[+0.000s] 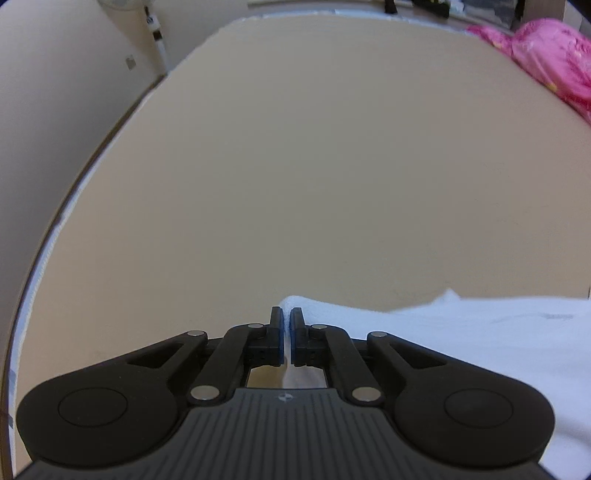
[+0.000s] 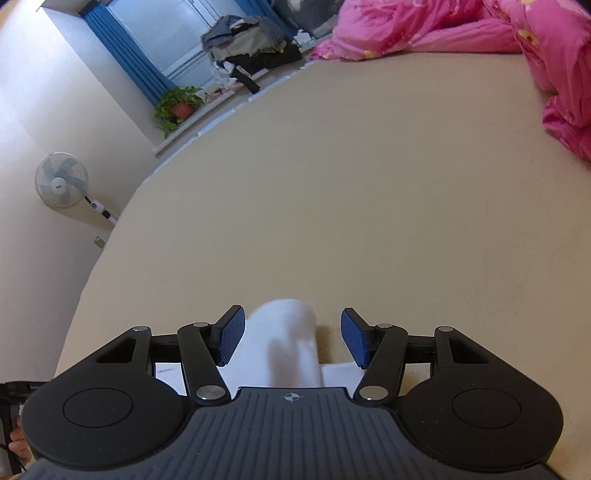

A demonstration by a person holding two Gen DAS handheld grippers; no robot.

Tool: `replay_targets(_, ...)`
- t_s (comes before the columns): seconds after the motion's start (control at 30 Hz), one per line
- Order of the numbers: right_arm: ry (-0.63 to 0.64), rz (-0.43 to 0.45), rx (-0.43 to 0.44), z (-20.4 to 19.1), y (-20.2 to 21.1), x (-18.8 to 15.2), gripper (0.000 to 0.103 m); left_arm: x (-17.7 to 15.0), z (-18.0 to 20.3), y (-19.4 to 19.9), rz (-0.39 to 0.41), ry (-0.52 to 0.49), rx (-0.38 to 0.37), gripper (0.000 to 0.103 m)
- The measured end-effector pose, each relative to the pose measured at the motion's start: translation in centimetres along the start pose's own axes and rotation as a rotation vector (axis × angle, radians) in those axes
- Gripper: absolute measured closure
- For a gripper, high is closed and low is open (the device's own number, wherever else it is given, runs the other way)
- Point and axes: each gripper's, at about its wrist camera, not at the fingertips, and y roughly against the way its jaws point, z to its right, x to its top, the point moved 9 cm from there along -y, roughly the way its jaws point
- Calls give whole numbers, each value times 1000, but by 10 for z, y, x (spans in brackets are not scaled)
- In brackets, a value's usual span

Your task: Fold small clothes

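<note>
One white garment (image 1: 480, 332) on bed (image 1: 295, 166), near edge. Left tool (image 1: 287, 319) pinched tight on its corner; right tool (image 2: 293, 332) spread wide, straddling rolled white part (image 2: 288, 339), not gripping. Fold seems started, not finished; flattening likely left. Far right corner: pink quilt (image 2: 461, 26).

Domestic bedroom. Evidence: crumpled pink quilt (image 2: 461, 26) at 1 o'clock on a beige mattress (image 2: 351, 184); white pedestal fan (image 2: 61, 181) at 9 o'clock; potted green plant (image 2: 179, 107) and blue curtain (image 2: 125, 51) at 11 o'clock.
</note>
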Motion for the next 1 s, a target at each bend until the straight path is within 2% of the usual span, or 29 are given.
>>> replay_targets(0.03, -3, -9, 3, 2, -2, -3, 43, -1, 5, -2, -7, -7, -14, 89)
replay_targets(0.07, -6, -21, 4, 3, -5, -5, 43, -2, 7, 0, -11, -14, -13, 72)
replay_targets(0.1, -8, -36, 6, 2, -8, -7, 43, -3, 8, 2, -7, -18, -12, 61)
replay_targets(0.13, -7, -53, 15, 2, -13, -9, 43, -3, 10, 5, 4, -15, -12, 41)
replay_targets(0.17, 8, -66, 23, 1, -17, -11, 53, -3, 10, 11, 24, -8, -12, 33)
replay_targets(0.2, 42, -59, 19, -1, -19, -11, 91, -3, 10, 18, 44, -4, -17, 32)
replay_targets(0.23, 78, -42, -1, -3, -20, -9, 100, -5, 10, 23, 54, 1, -28, 30)
replay_targets(0.3, 111, -8, -33, -4, -19, -4, 101, -14, 8, 32, 56, 2, -52, 27)
replay_targets(0.37, 135, 26, -147, 6, -23, 4, 101, -25, 3, 27, 46, -49, 21, 27)
replay_targets(0.43, 95, -19, -165, 15, -35, 1, 101, -36, -6, 15, -6, -78, 84, 27)
replay_targets(0.53, 123, -44, -142, 9, -34, -6, 96, -42, -19, 14, -25, -28, 95, 27)
replay_targets(0.57, 102, -37, -142, 10, -26, -4, 75, -43, -24, 20, -20, -9, 86, 27)
replay_targets(0.6, 70, -29, -142, 13, -16, -2, 46, -45, -28, 28, -15, 8, 72, 27)
replay_targets(0.63, 39, -9, -133, 14, -1, 0, 42, -47, -32, 37, -6, 23, 67, 27)
replay_targets(0.7, 32, 6, -76, 11, 32, -4, 43, -63, -44, 63, 25, 42, 70, 23)
replay_targets(0.73, 44, 2, -53, 8, 52, -12, 43, -73, -46, 76, 37, 47, 77, 18)
replay_targets(0.8, 91, -13, -35, -1, 82, -34, 43, -99, -45, 99, 36, 55, 96, 16)
replay_targets(0.9, 181, -45, -36, -23, 124, -78, 43, -155, -40, 128, -17, 73, 110, 16)
replay_targets(1.0, 185, -66, -35, -42, 159, -116, 40, -210, -30, 156, -80, 94, 125, 16)
